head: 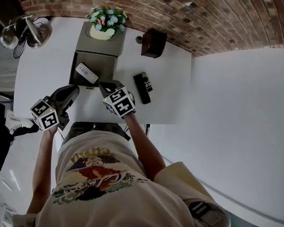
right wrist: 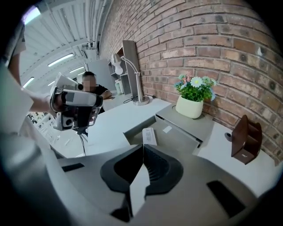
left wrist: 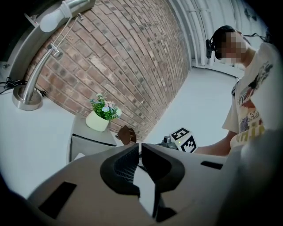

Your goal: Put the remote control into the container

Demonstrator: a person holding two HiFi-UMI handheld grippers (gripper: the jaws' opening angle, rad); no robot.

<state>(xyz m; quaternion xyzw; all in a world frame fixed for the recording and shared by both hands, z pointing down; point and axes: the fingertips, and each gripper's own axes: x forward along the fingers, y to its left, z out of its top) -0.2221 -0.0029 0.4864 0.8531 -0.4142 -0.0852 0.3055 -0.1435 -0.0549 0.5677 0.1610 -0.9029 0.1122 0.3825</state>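
Note:
A white remote [head: 86, 73] lies inside the open grey drawer container [head: 105, 63], also seen as the white remote [right wrist: 149, 136] in the drawer [right wrist: 179, 139] in the right gripper view. A black remote [head: 143, 87] lies on the white table, right of the drawer. My right gripper [head: 105, 86] hovers at the drawer's front right corner, between the two remotes, shut and empty [right wrist: 143, 149]. My left gripper [head: 73, 90] sits near the table's front edge, left of the drawer, its jaws together with nothing in them [left wrist: 140, 148].
A pot of flowers [head: 106, 23] stands on the container's top, against the brick wall. A brown wooden holder [head: 153, 42] stands at the back right. A silver desk lamp [head: 31, 31] is at the back left. The table edge runs just behind both grippers.

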